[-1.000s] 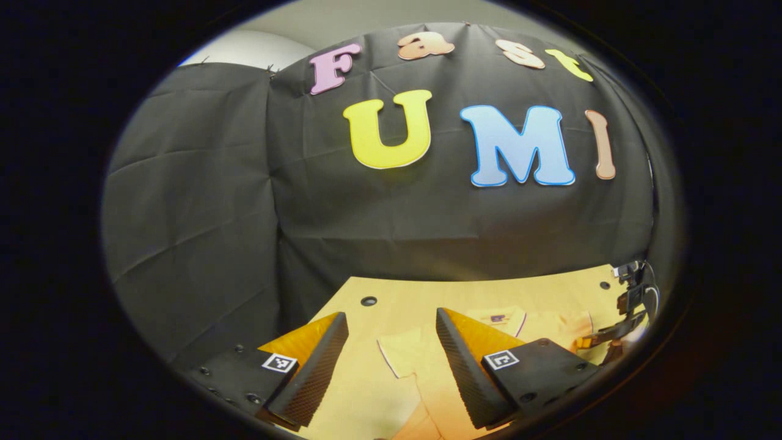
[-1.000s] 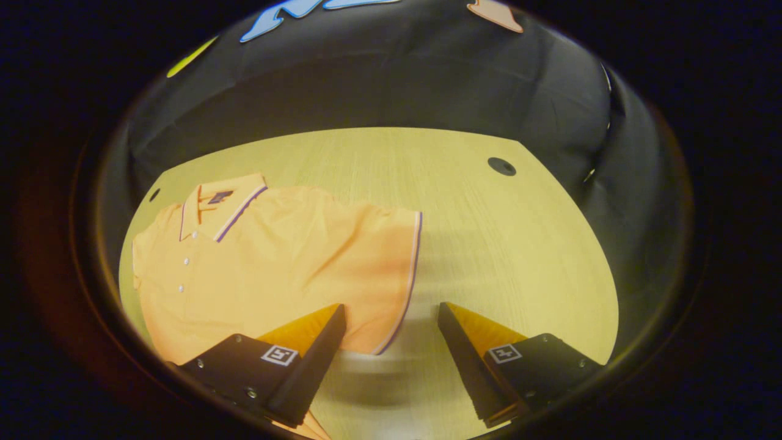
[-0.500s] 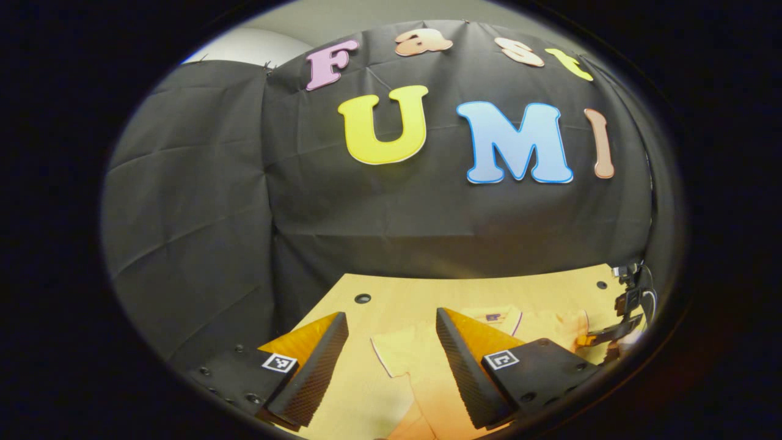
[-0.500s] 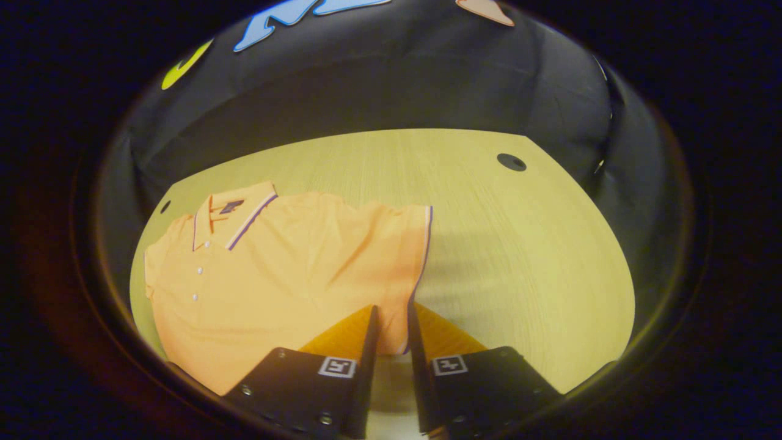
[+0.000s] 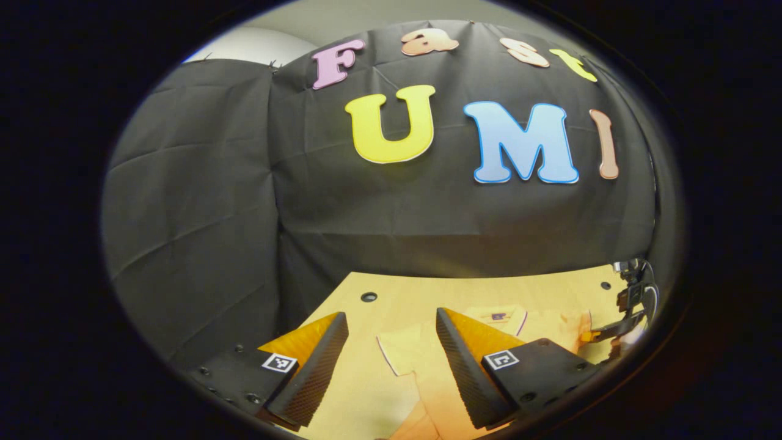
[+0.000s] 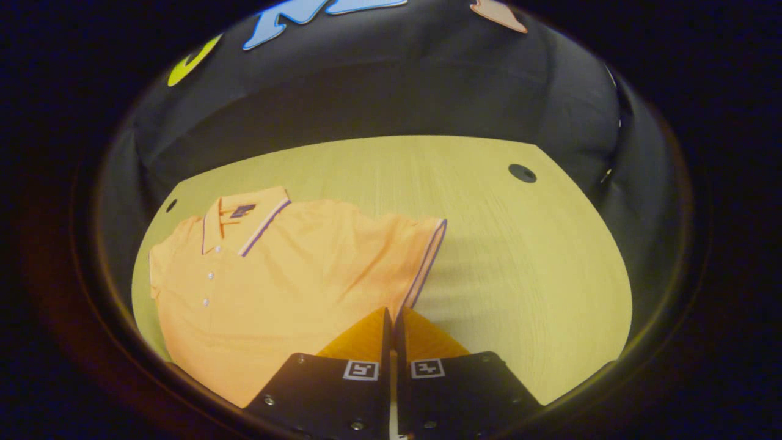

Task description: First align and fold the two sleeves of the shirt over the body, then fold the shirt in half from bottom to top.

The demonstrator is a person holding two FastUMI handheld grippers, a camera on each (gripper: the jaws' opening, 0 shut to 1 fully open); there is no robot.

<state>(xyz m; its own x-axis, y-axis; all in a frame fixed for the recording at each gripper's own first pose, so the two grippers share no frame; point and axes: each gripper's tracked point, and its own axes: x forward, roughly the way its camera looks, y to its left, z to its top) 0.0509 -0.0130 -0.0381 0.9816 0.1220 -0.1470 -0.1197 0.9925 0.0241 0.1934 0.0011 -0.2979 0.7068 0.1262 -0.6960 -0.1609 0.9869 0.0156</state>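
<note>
**Right fingers pinched on the sleeve hem**

Now my right gripper has its fingers pressed together on the striped hem of the shirt's sleeve; half a second ago a narrow gap still showed between them, and a second ago they stood wide apart. The sleeve edge lifts slightly off the desk where I hold it. The shirt is a soft orange polo of knit cloth, lying flat and face up on the pale wood-grain desk, with a collar trimmed in a dark and light stripe, a short placket with small white buttons, and the same stripe along the sleeve hem. A round dark hole sits in the desk near its far right corner.

My left gripper holds its fingers wide apart above the shirt's other sleeve, much as it did a second ago, touching nothing. Their inner faces are ribbed and wedge-shaped. Far off at the right of the left gripper view, the right gripper shows at the shirt's edge.
</note>
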